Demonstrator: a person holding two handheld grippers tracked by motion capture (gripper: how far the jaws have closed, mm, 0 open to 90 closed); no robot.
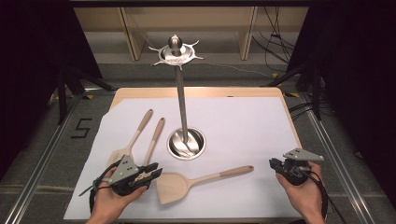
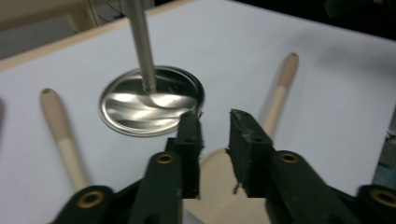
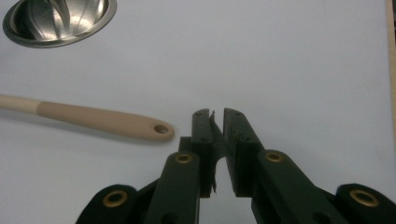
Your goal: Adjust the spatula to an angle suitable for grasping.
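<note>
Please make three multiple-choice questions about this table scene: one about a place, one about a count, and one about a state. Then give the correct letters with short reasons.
1. Where does the metal utensil stand sit?
A. near the middle of the table
B. at the left edge
C. in the right hand

2. How many wooden utensils lie on the table?
A. one
B. three
C. five

3. How are the right gripper's jaws?
A. wide open
B. shut, holding nothing
C. shut on a handle

Answers: 1 A, its round base rests mid-table; 2 B, two long-handled utensils at left and a wooden spatula in front; 3 B, the jaws nearly meet with nothing between.
</note>
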